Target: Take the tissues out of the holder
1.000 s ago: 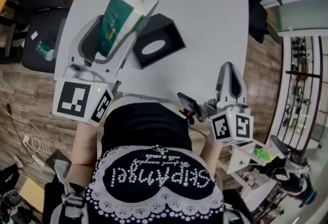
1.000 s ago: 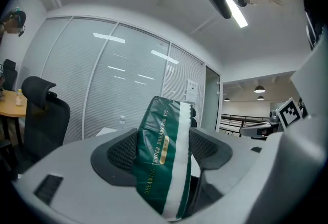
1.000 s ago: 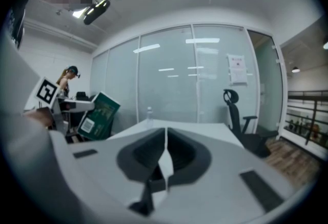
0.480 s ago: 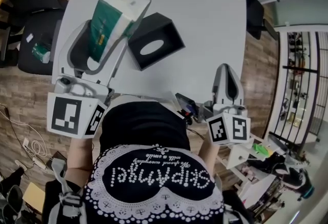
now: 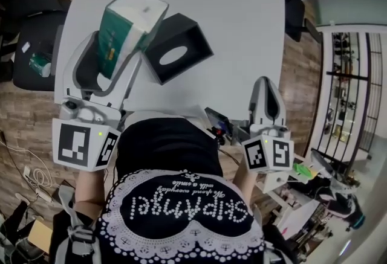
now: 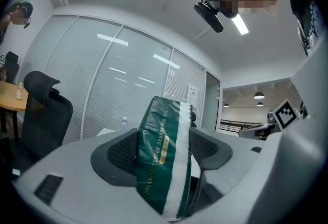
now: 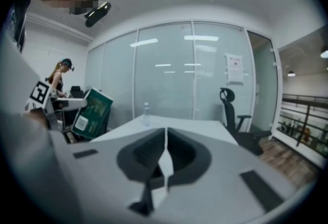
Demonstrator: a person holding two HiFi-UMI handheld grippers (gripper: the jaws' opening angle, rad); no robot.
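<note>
A green and white tissue pack (image 5: 126, 28) is lifted above the white table (image 5: 230, 27), clamped between the jaws of my left gripper (image 5: 116, 45). In the left gripper view the tissue pack (image 6: 165, 161) stands upright between the dark pads (image 6: 122, 152), and my left gripper (image 6: 166, 154) is shut on it. The black tissue holder (image 5: 176, 48) lies on the table just right of the pack, its oval slot facing up. My right gripper (image 5: 266, 95) hovers at the table's near right edge with its jaws closed together and nothing between them (image 7: 165, 154). The pack also shows at the left of the right gripper view (image 7: 92, 114).
Black office chairs (image 5: 30, 33) stand left of the table and another chair (image 5: 299, 12) at its right. A small bottle (image 7: 146, 113) stands on the table's far end. Glass partition walls lie beyond. Cables (image 5: 33, 172) lie on the wooden floor at left.
My left gripper has drawn back toward the left and nearer the person, carrying the tissue pack farther from the black holder. The right gripper has hardly moved.
</note>
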